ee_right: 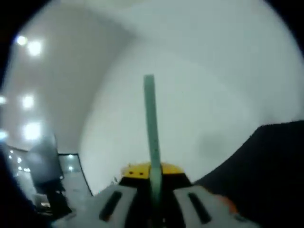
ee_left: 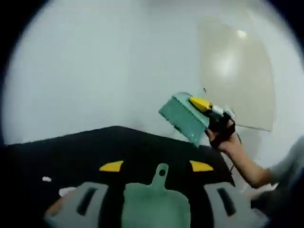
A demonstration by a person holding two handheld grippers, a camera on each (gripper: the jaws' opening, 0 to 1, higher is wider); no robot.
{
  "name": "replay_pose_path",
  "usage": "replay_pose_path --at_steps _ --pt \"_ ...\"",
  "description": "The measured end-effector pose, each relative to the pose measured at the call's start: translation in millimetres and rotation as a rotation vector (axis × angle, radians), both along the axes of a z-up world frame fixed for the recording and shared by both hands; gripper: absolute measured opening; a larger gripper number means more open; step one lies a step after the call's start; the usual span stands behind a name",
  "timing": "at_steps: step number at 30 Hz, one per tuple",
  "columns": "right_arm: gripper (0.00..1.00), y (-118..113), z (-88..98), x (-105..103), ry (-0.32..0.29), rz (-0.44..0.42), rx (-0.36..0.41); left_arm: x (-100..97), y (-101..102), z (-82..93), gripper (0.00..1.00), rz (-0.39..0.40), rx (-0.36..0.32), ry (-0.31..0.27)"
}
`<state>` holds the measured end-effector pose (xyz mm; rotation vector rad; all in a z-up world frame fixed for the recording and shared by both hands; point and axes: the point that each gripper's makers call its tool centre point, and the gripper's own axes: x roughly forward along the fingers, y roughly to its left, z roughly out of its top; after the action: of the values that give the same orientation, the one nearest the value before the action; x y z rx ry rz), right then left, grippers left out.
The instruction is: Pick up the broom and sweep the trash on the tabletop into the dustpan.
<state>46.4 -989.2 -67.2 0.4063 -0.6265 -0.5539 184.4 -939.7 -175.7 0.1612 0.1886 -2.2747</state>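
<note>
Dustpan (ee_left: pixel 156 204) in left jaws; broom (ee_right: pixel 151 128) edge-on in right.

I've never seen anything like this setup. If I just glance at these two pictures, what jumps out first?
In the left gripper view, a teal dustpan is held up in the air at right by the right gripper, in a person's hand, above the black tabletop. Low in that view, the left gripper clasps a green handle. In the right gripper view, the dustpan's thin green edge rises straight up between the jaws against a pale wall.
</note>
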Motion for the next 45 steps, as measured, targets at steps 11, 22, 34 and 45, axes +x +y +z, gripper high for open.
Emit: replay_pose_path --at_steps 11,22,34,45 --pt "0.04 2.4 -7.6 -23.4 0.136 -0.069 -0.063 -52.5 -20.3 -33.0 0.55 -0.178 0.101 -0.176" --pt "0.04 -4.8 -17.5 -41.7 0.187 -0.100 -0.058 -66.0 -35.6 -56.2 0.49 -0.217 0.169 -0.307" --pt "0.04 -10.1 -28.0 -61.7 0.177 -0.117 -0.042 -68.3 -46.9 -69.3 0.39 -0.212 0.216 -0.356" --pt "0.04 -13.9 -37.8 -64.6 0.160 -0.112 -0.023 -70.4 -50.6 -74.8 0.26 -0.211 0.205 -0.390"
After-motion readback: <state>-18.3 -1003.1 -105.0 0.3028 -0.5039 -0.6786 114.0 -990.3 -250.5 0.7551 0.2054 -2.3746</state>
